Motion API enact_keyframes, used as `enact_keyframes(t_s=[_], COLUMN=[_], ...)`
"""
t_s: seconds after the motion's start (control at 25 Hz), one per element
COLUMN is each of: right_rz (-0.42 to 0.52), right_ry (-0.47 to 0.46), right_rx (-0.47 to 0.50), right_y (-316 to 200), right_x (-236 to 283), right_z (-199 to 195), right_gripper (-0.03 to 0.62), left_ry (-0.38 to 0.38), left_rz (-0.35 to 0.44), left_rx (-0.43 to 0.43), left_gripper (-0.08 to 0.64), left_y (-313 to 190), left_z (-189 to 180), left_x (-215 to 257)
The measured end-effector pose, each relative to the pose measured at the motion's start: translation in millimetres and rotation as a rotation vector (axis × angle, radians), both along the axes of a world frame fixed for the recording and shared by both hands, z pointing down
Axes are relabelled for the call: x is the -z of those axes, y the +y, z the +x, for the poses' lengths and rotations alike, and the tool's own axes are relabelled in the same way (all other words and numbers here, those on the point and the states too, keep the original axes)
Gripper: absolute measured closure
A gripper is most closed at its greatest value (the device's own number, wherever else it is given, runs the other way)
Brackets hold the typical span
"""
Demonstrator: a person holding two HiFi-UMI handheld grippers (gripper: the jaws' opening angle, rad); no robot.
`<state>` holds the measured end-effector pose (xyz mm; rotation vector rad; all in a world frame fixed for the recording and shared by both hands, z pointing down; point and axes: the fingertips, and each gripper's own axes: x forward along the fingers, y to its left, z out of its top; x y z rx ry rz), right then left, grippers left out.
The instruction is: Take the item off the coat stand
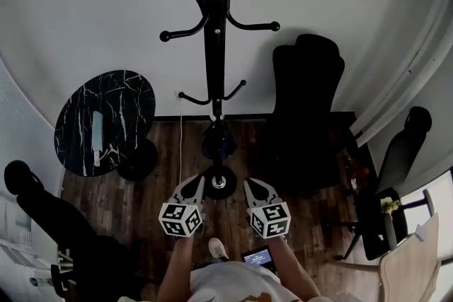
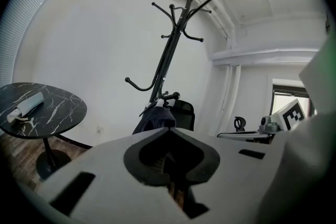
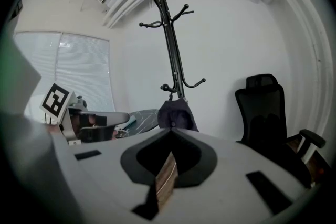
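— So, where do our jaws stand?
— Both pairs are pressed together, empty: our left gripper (image 1: pixel 192 187) and right gripper (image 1: pixel 255 187), side by side.
— And the dark item (image 1: pixel 218 143)?
— Hanging low on the coat stand (image 1: pixel 214 46), ahead of us.

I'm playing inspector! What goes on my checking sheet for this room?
Surface: wooden floor, the stand's base rests on it.
Job's things: coat stand upright; dark item hangs low on it.
Clutter: marble table with a pale object on top.
Grippers: left gripper and right gripper both shut, empty, short of the stand.
Cables: thin white cable beside the stand.
Surroundings: black office chair, white wall.
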<state>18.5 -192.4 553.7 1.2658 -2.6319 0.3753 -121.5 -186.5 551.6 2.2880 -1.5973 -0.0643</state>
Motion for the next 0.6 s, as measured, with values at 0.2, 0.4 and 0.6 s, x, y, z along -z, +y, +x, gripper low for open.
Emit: enact_keyframes(t_s=[0.2, 0.4, 0.6], right_rz=[-0.009, -0.012, -0.027], right_ry=[-0.006, -0.005, -0.006], right_rx=[-0.018, -0.049, -0.082], right_y=[-26.1, -40.2, -40.8], right_x=[-0.9, -8.5, -14.9], right_z=[-13.1, -19.9, -16.4], right_gripper=[0.58, 0.58, 0.58], left_ry=[0.003, -0.035, -0.043], left_rz=[0.006, -0.002, -0.009], left_rx=[-0.017, -0.055, -0.077], left_gripper=[0.54, 0.54, 0.54], left_y=[-29.0, -47.2, -54.9], left_z=[-13.2, -19.7, -21.0], left_x=[1.1, -8.9, -16.3])
